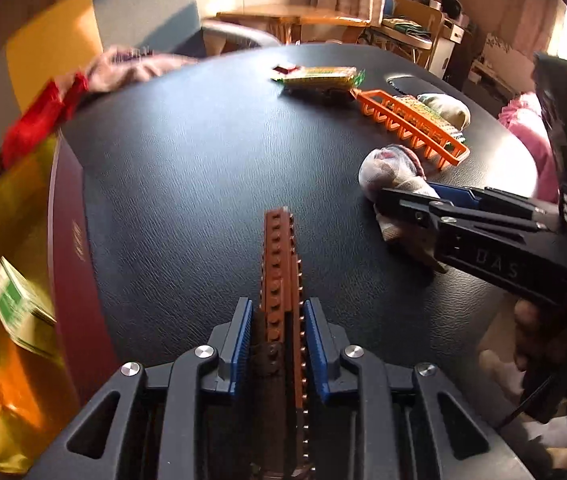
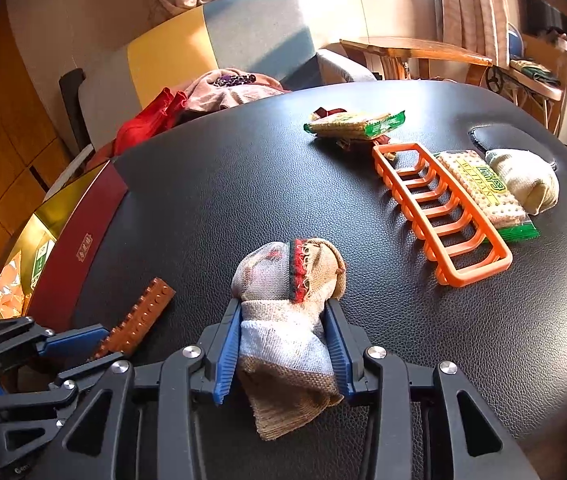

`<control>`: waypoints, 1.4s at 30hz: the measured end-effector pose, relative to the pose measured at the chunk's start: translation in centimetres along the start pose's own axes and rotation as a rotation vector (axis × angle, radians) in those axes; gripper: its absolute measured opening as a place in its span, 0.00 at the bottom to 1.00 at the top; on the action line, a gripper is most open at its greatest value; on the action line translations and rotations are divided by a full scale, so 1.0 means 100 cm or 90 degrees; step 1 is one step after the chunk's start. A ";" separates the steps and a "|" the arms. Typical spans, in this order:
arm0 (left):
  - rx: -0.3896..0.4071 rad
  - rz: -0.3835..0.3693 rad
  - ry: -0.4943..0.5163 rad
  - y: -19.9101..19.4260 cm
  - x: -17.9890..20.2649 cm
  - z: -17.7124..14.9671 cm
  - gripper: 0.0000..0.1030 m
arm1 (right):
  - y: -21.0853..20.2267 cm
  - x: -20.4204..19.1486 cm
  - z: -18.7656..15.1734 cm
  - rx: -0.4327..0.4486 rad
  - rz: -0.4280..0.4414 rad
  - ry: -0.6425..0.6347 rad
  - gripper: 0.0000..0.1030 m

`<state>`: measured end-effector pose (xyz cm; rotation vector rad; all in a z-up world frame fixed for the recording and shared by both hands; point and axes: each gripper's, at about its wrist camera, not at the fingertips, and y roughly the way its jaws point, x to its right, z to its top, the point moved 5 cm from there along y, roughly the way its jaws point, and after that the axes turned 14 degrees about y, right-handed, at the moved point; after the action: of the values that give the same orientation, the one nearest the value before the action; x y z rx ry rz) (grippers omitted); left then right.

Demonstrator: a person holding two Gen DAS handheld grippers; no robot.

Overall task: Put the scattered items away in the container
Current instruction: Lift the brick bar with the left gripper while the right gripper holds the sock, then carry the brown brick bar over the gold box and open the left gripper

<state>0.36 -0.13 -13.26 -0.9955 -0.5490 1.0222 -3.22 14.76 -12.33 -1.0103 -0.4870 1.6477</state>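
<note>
A lived-in home living room: a black leather-topped table [image 2: 243, 184] in front, a sofa with yellow and grey cushions [image 2: 219, 36] at eleven o'clock with clothes [image 2: 227, 88] heaped on it, curtains [image 2: 467, 4] at one o'clock over a sunlit window, a wooden side table [image 2: 415, 50] beneath.

The big black table [image 2: 243, 184] has a bumpy top like leather. A rolled sock [image 2: 287, 276] lies near, in the middle. An orange rack [image 2: 439, 208] lies on the right, touching a cracker pack [image 2: 483, 188]. Just past them sits a pale sock bundle [image 2: 527, 180]. Another cracker pack [image 2: 355, 122] lies farther back.
</note>
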 end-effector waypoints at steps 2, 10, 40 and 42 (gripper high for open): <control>-0.001 -0.001 0.005 0.000 0.002 -0.001 0.27 | 0.000 0.001 0.000 -0.001 0.002 0.002 0.40; 0.027 -0.002 0.003 -0.009 0.005 -0.008 0.26 | 0.001 -0.003 -0.001 -0.003 -0.016 -0.015 0.40; 0.063 0.194 -0.298 -0.075 -0.207 -0.074 0.26 | 0.009 -0.022 -0.007 -0.021 -0.066 -0.081 0.44; 0.054 0.191 -0.309 -0.070 -0.209 -0.079 0.26 | 0.009 -0.022 -0.007 -0.021 -0.068 -0.084 0.44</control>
<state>0.23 -23.20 -9.62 -0.7655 -0.7600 1.5609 -3.10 12.26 -12.59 -0.8885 -0.6475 1.6212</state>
